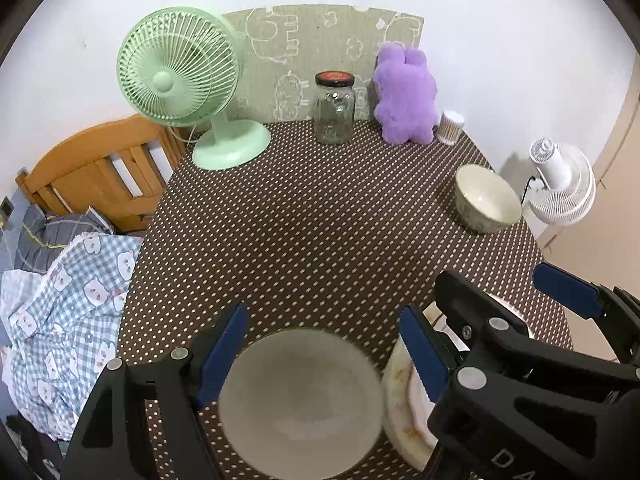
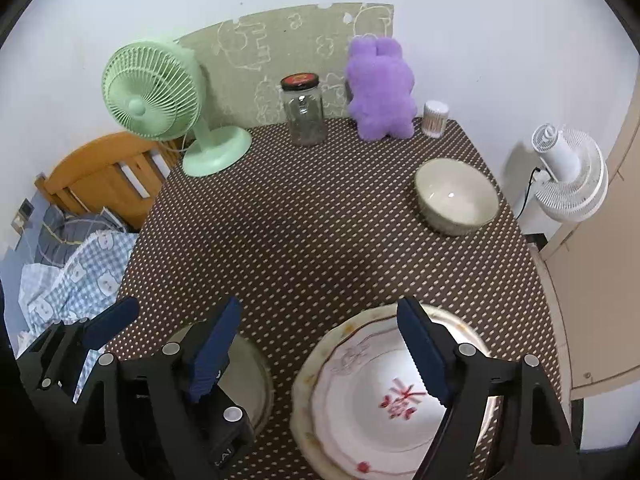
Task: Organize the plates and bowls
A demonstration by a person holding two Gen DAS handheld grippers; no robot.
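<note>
while the lone bowl [image 2: 456, 196] sits upright near the far right edge of the dotted tablecloth [image 2: 320, 232], well apart from both tools, the right gripper [image 2: 320, 356] looks nearer to it. below that gripper lies a white plate with red marks [image 2: 360, 400] stacked on a wider patterned plate [image 2: 308, 380]; the left gripper [image 1: 320, 356] hangs above a plain grey plate [image 1: 300, 404]. both sets of jaws stand wide apart, holding and touching nothing.

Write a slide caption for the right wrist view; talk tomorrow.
Open right claw above stacked plates; bowl waits beyond.
</note>
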